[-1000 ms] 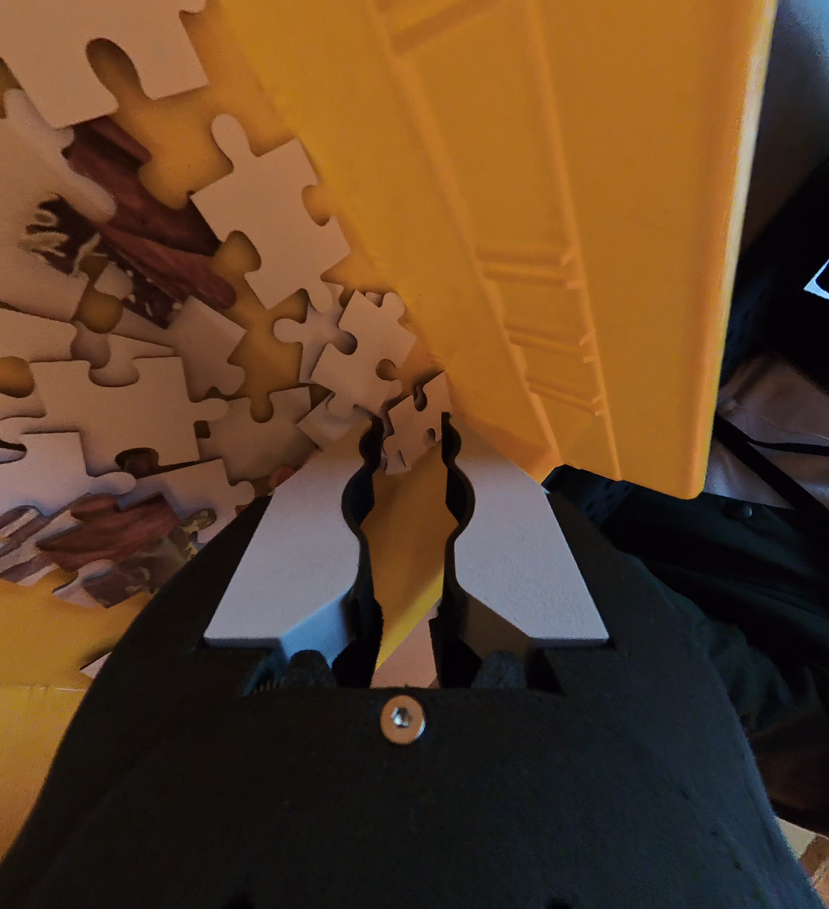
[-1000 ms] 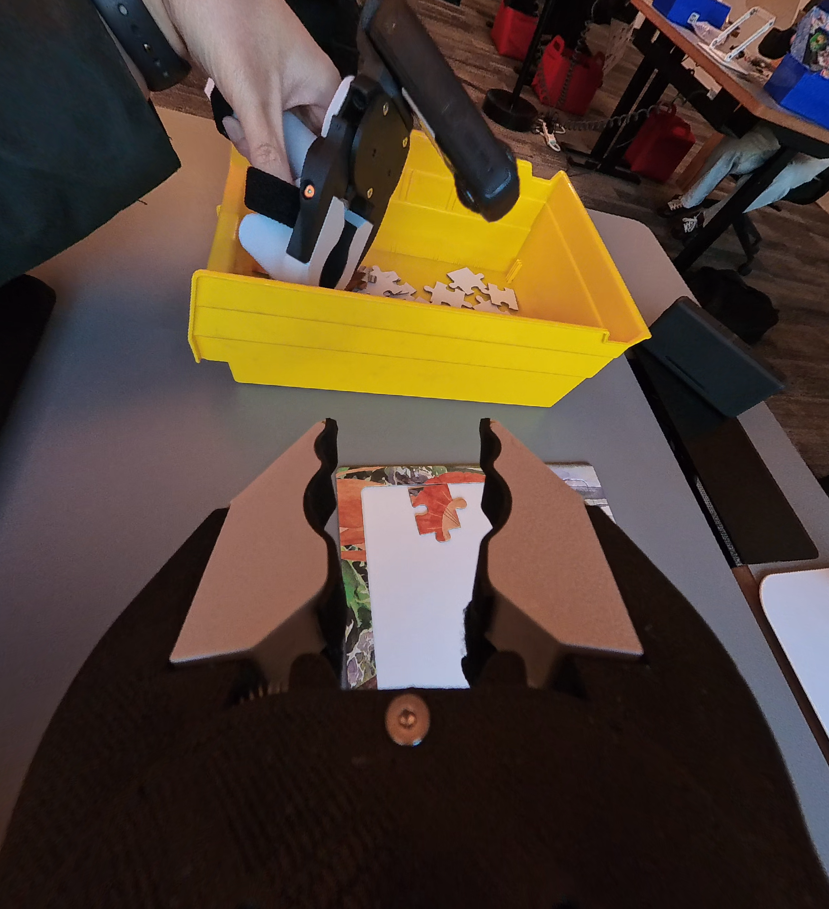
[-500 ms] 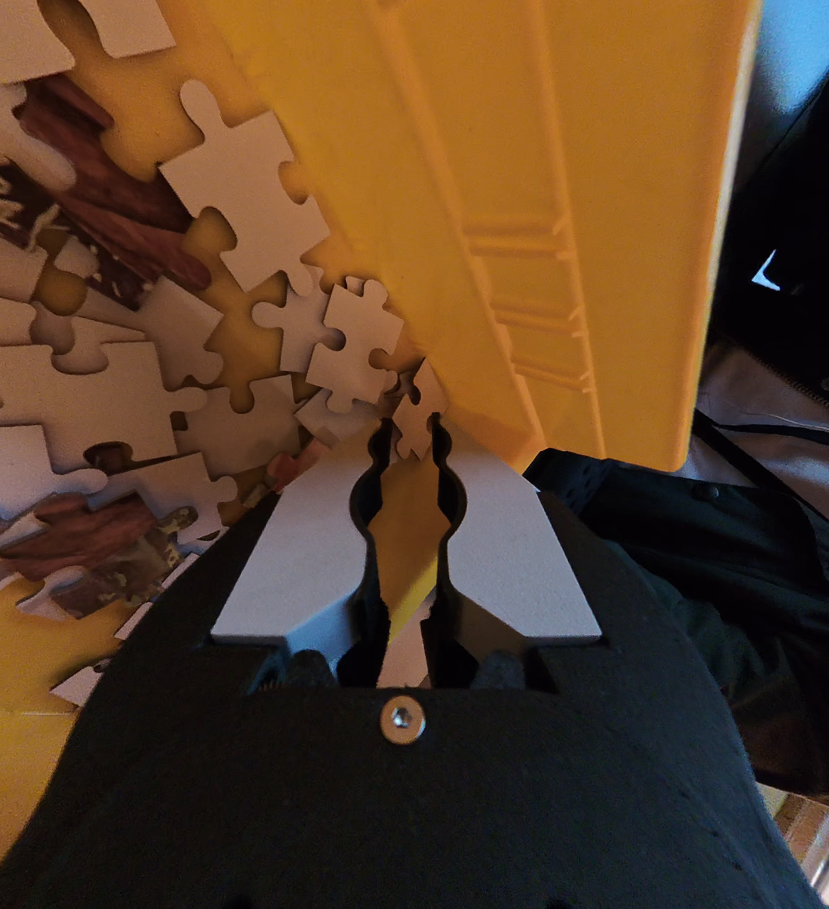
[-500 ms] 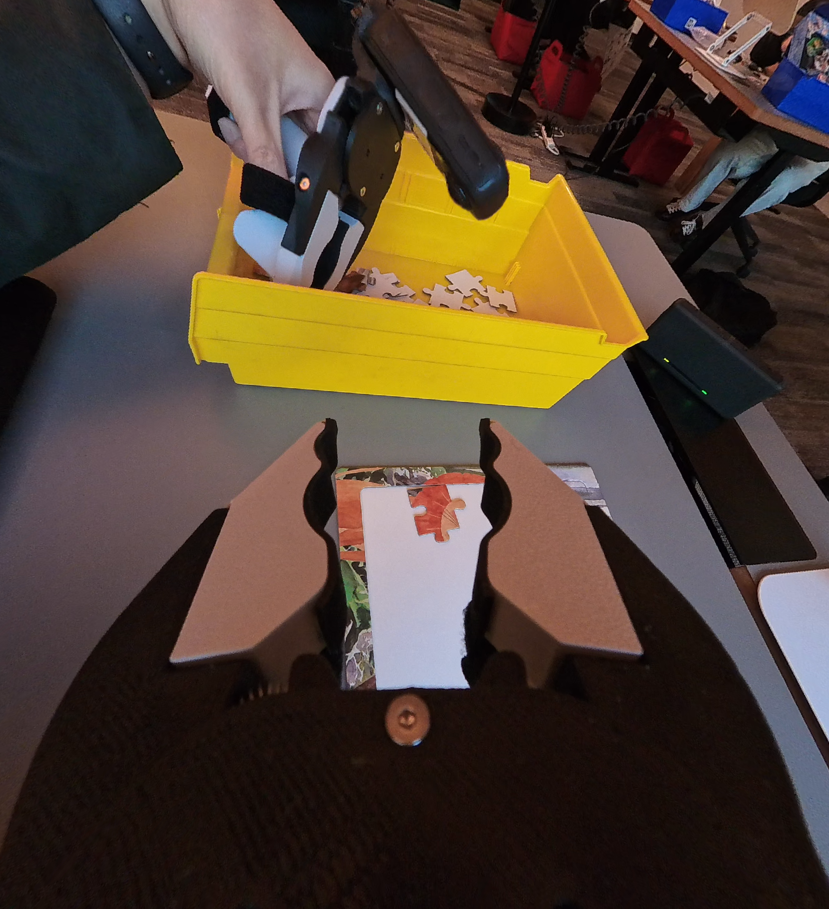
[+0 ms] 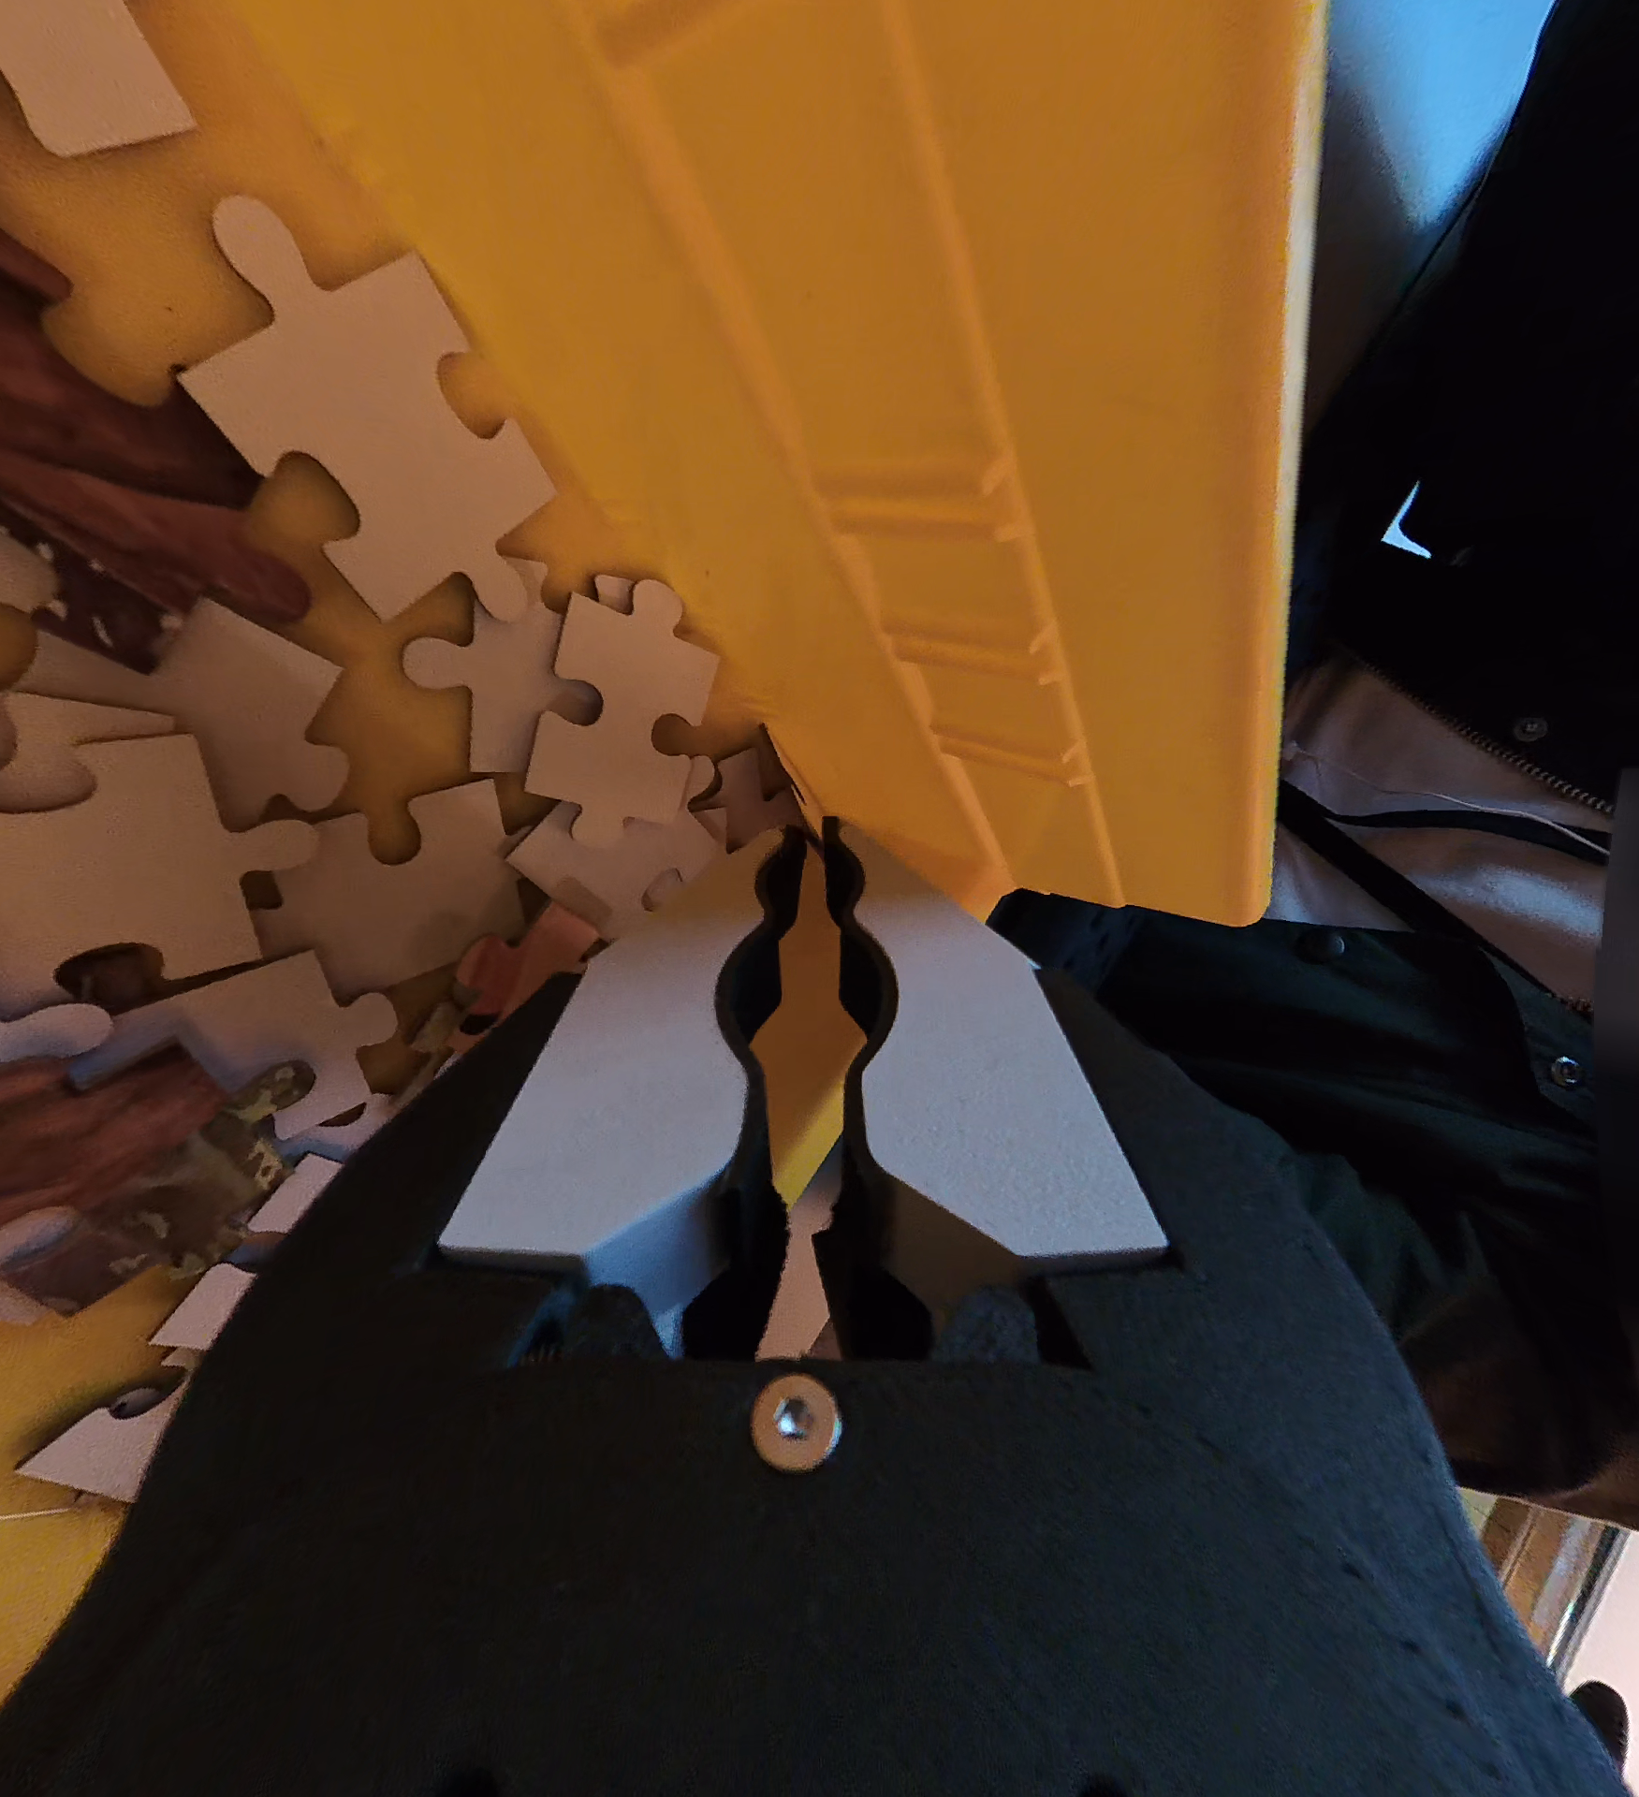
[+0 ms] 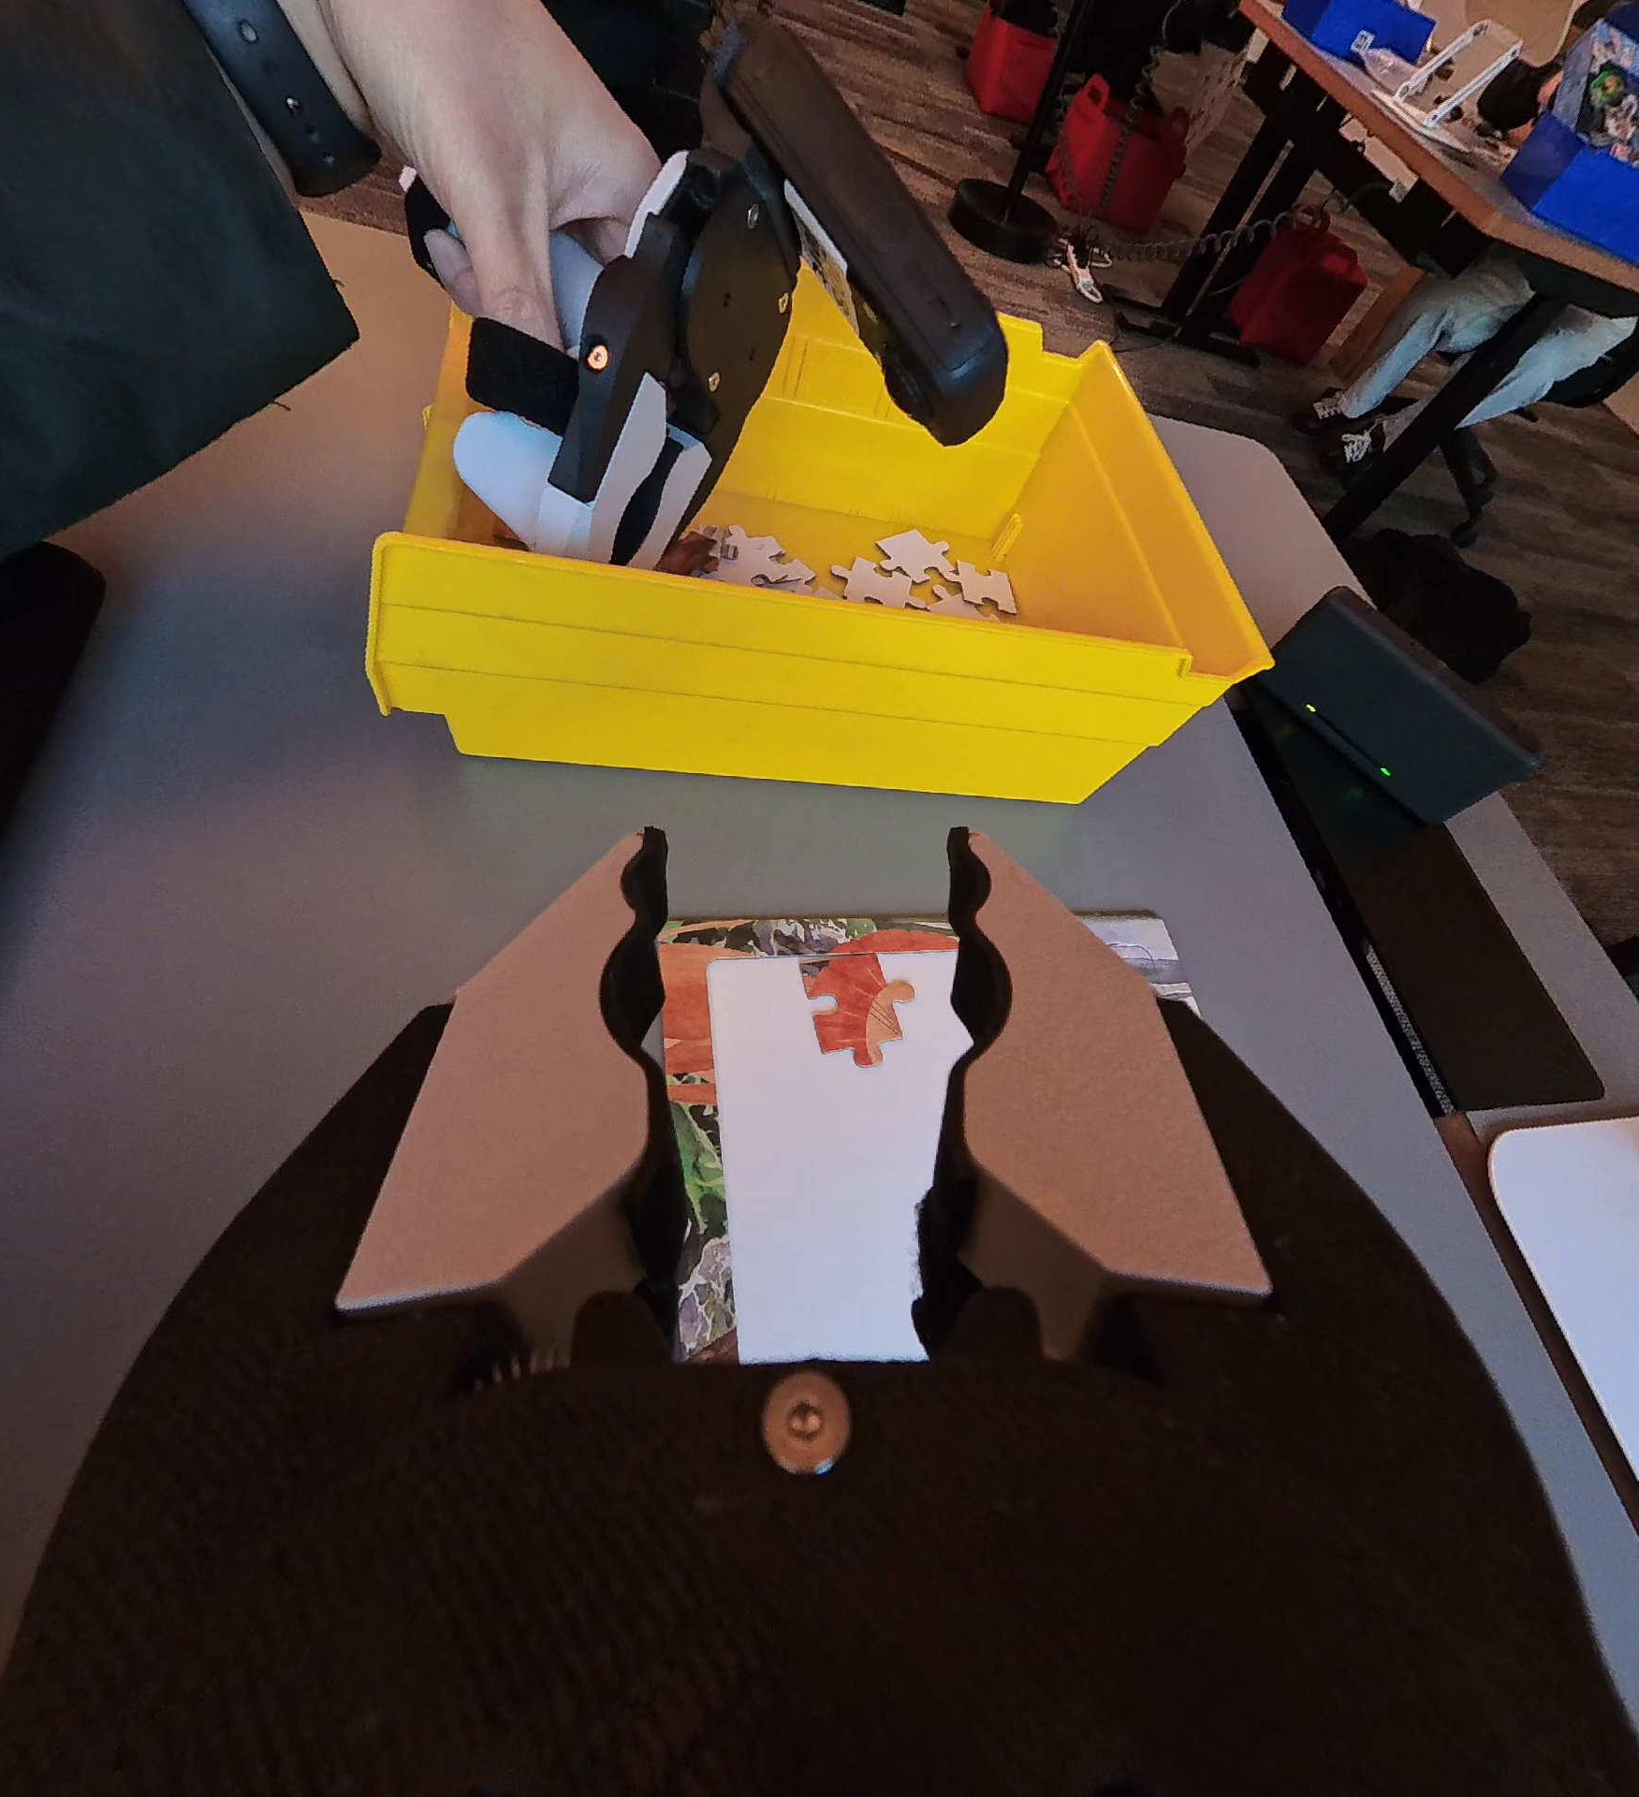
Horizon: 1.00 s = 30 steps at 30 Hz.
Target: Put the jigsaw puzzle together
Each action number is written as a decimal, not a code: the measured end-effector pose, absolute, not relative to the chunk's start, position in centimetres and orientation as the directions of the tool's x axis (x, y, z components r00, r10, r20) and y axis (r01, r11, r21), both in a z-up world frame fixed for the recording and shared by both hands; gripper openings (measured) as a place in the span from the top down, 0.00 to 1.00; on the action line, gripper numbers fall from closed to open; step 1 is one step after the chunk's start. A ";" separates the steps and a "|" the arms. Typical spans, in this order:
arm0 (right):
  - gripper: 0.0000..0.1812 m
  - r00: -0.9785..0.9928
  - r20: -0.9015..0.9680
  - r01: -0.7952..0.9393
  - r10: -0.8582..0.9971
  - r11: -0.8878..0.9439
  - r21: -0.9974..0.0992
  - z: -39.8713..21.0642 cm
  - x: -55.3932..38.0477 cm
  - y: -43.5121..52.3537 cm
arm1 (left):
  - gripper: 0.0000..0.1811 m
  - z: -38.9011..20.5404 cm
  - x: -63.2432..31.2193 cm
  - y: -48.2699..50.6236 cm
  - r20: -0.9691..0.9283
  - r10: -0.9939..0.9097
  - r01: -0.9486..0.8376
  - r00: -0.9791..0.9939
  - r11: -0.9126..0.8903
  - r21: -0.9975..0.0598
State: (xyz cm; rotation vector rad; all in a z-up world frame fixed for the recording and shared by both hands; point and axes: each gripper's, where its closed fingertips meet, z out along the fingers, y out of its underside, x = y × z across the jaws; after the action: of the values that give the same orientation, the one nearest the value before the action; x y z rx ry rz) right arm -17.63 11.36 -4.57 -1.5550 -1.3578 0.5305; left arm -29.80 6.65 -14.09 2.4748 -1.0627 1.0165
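left claw (image 5: 813,834) wedged against yellow bin (image 6: 796,671) wall, loose pieces (image 5: 621,720) crowding beside

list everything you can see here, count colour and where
bin: one, yellow, on the table's far side
loose puzzle pieces: many, mostly grey backs up, inside the bin
puzzle board: one, white centre with a colourful border, on the table below the right tool
placed piece: one, orange, at the board's top edge
table: one, grey
box: one, dark, beside the bin
left tool: nearly closed, tips down in the bin by its wall
right tool: open, empty
hand: one, holding the left tool
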 end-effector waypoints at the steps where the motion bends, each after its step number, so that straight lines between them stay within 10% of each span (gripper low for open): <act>1: 0.68 0.283 0.262 0.502 0.923 0.090 -0.860 -4.6 -17.6 11.4 | 0.99 -14.1 -29.9 6.6 0.692 -0.531 -0.715 0.489 -0.698 -0.030; 7: 0.68 0.286 0.272 0.505 0.919 0.097 -0.857 -4.5 -17.5 11.4 | 1.00 -12.3 -31.9 7.4 0.605 -0.533 -0.643 0.591 -0.764 -0.045; 16: 0.68 0.243 0.057 0.232 0.968 -0.001 -0.973 0.0 -19.9 8.8 | 1.00 3.6 -25.0 11.5 0.286 -0.917 -0.410 0.277 -0.382 -0.828; 21: 0.81 0.274 -0.140 -0.052 0.951 -0.131 -0.990 4.8 -18.6 9.4 | 1.00 4.9 -21.1 9.9 0.135 -0.978 -0.428 0.160 -0.192 -0.883; 30: 1.00 0.312 -0.111 -0.057 0.944 -0.098 -0.994 5.0 -16.9 10.5 | 0.99 5.5 -18.7 11.1 0.186 -0.972 -0.323 0.146 -0.224 -0.919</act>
State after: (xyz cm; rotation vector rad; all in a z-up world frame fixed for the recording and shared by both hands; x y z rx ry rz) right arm -16.89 10.49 5.01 -1.3897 -0.8884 1.0617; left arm -18.72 11.06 5.51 2.7743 -2.0935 1.8114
